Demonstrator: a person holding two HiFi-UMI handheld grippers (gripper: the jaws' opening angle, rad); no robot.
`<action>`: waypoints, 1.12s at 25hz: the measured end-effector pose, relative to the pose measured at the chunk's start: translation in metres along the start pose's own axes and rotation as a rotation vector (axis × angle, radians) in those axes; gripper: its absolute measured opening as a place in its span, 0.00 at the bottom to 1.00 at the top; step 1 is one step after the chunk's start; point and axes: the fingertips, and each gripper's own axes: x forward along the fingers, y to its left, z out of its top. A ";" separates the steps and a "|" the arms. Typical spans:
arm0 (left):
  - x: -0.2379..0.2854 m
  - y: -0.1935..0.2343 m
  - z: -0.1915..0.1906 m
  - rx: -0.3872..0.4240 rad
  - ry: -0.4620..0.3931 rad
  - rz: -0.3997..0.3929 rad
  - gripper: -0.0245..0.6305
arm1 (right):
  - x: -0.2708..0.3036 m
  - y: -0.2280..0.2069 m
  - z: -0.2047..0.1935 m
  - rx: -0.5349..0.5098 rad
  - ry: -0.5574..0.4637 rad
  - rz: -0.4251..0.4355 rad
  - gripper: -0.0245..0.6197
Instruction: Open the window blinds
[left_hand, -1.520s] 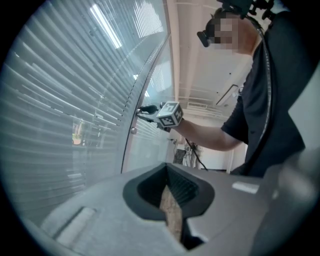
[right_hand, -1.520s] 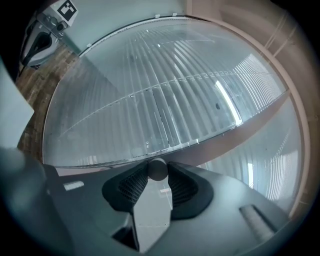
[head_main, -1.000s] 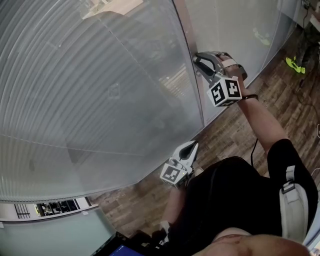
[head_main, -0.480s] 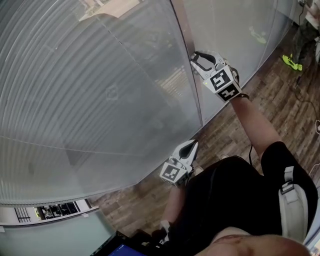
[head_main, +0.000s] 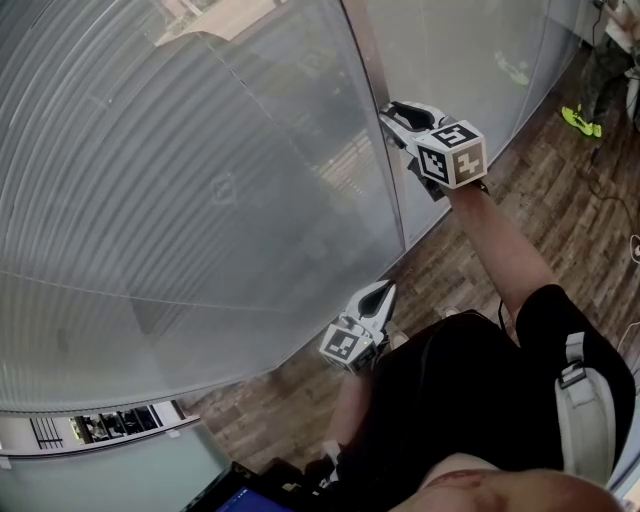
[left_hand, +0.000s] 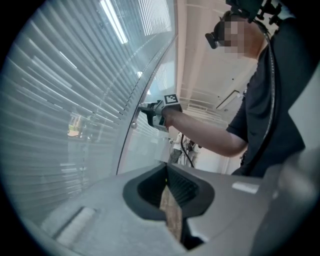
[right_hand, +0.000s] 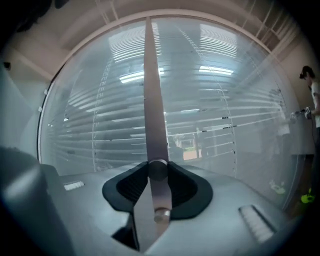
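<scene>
Clenching my right fingers (right_hand: 187, 187) on the round knob (right_hand: 158, 170) lets me twist the blinds (head_main: 180, 200) open; left fingers (head_main: 378, 298) (shut, empty) hang idle, not needed.

The clear glass pane (head_main: 200, 200) stands between you and the pale horizontal blind slats (head_main: 120, 130), so no jaw can pass to them directly. A narrow grey metal post (head_main: 372, 70) runs up the pane's edge, and its small round metal knob (right_hand: 158, 170) fills the jaws of your right gripper (head_main: 392, 113). Your left gripper (head_main: 384, 288) hangs low, just off the glass, with free room over the brown wood-plank floor (head_main: 460, 250), hemmed in by your own body (head_main: 460, 390).
</scene>
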 end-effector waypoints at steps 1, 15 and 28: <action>0.000 0.002 -0.003 0.005 -0.007 -0.003 0.04 | 0.000 0.000 0.001 0.019 -0.003 0.000 0.23; -0.001 0.001 -0.007 0.009 -0.002 -0.013 0.04 | 0.001 -0.001 0.001 0.046 -0.018 0.005 0.23; 0.013 -0.005 -0.008 0.019 0.006 -0.024 0.04 | -0.015 0.009 0.001 -0.314 -0.015 0.055 0.36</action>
